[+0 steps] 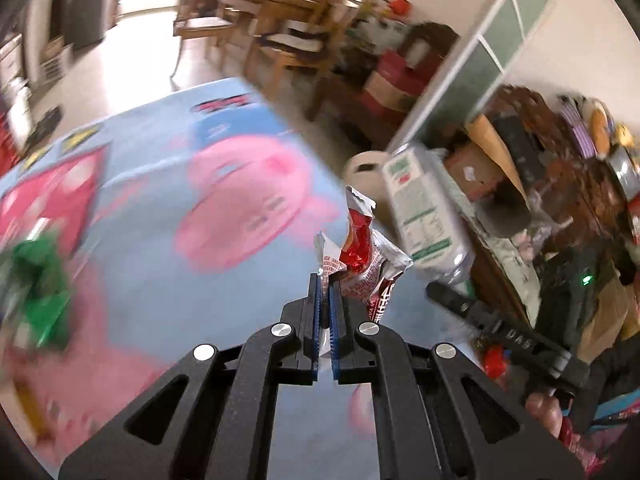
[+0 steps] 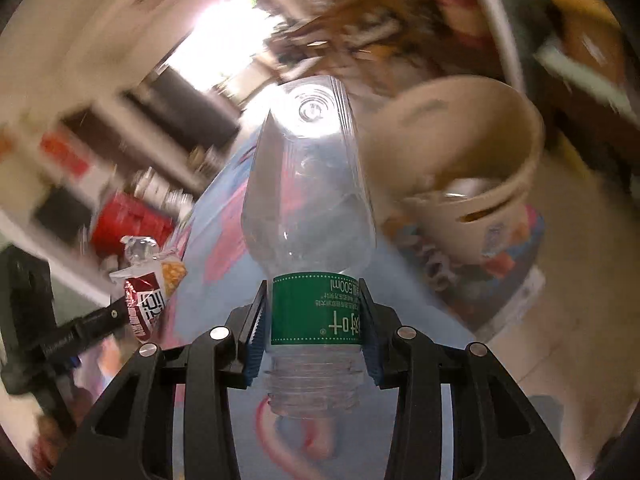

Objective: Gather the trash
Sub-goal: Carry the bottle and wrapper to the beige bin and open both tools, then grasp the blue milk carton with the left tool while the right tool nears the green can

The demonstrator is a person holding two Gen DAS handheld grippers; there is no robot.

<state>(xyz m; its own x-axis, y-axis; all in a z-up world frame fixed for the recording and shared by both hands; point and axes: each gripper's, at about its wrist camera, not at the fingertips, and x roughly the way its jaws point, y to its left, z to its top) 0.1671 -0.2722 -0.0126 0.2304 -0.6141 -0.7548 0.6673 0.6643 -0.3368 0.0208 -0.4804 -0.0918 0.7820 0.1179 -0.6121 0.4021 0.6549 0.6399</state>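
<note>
My left gripper [image 1: 327,280] is shut on a crumpled red and silver snack wrapper [image 1: 362,252] and holds it above the blue cartoon-print table cover [image 1: 160,208]. The wrapper also shows at the left of the right wrist view [image 2: 150,288]. My right gripper [image 2: 316,308] is shut on a clear plastic bottle [image 2: 310,200] at its green label, bottom pointing away. The bottle also shows in the left wrist view [image 1: 424,208]. A beige trash bin [image 2: 460,160] stands just right of the bottle; it shows small in the left wrist view [image 1: 366,168].
A green wrapper [image 1: 36,292] lies at the table's left. Wooden chairs and a table [image 1: 280,20] stand behind. Cluttered shelves and boxes [image 1: 540,168] fill the right side. A red box [image 2: 128,220] sits beyond the table edge.
</note>
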